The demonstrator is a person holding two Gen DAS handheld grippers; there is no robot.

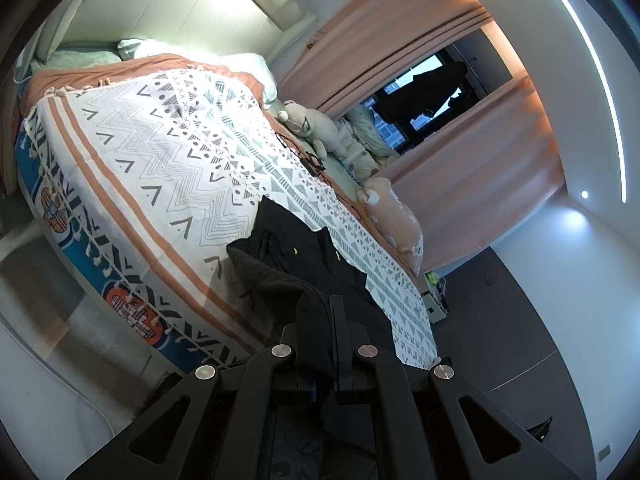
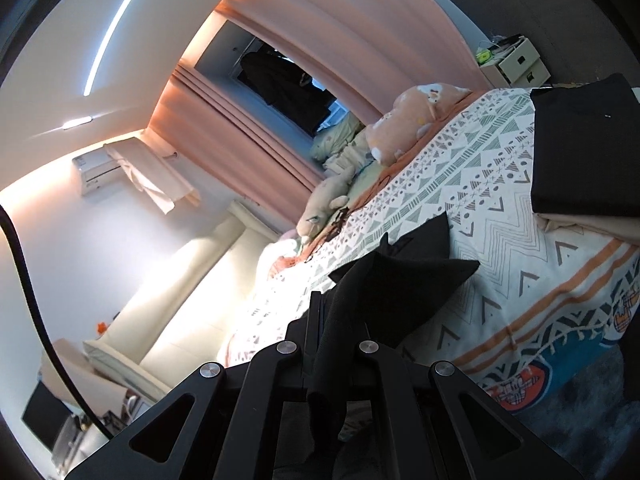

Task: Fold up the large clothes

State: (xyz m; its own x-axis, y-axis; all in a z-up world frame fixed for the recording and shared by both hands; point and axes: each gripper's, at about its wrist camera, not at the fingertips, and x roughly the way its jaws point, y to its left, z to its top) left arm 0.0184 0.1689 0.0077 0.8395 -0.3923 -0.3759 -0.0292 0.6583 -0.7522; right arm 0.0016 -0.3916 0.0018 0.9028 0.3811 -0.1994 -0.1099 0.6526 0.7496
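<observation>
A black fabric garment (image 1: 304,256) was pinched by both closed tongs, left (image 1: 334,312) and right (image 2: 320,308); thin grips could slip, dropping it on the patterned bedspread (image 1: 160,152).

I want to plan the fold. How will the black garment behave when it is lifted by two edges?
The black garment probably hangs floppy: it sags in folds from the left hand-held gripper down to the bed. It looks thick and maybe somewhat heavy, since it drapes in a broad fold below the right hand-held gripper. It seems matte, so unlikely to slip.
</observation>
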